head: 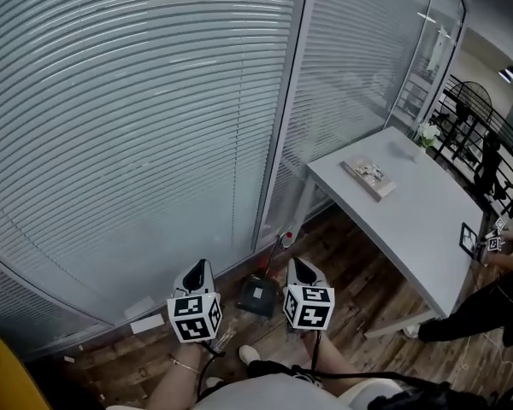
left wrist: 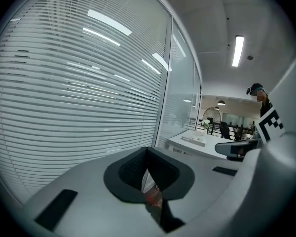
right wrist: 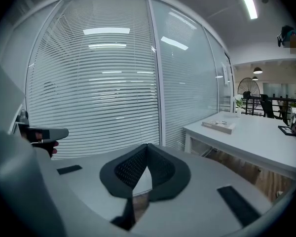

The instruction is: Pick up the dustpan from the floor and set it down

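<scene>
The glass wall (head: pixel 128 118) hung with slatted blinds filled most of my head view, curving across the left and the middle. Below it ran the wooden floor (head: pixel 359 280). A white table (head: pixel 419 220) stood to the right, one end close to the wall. Another person (head: pixel 487 306) in dark clothes stood at the table's near corner.

I had both tools up in front of me, side by side and well above the floor. The left gripper (head: pixel 202 270) was closed: in its own view (left wrist: pixel 147 149) the dark pads met at their tips with nothing between them. The right gripper (head: pixel 300 267) was the same, jaws together and empty in the right gripper view (right wrist: pixel 147 146).

The dustpan (head: pixel 257 296), dark and squarish, lay on the floor near the foot of the glass wall. In the head view it showed between the two grippers, and neither touched it. Whether the thin red-tipped stick just above it was its handle, I could not tell.

A book (head: pixel 368 178) lay flat on the table. At the table's far end stood a small vase of flowers (head: pixel 426 134). A white slip of paper (head: pixel 146 323) lay on the floor to the left.
</scene>
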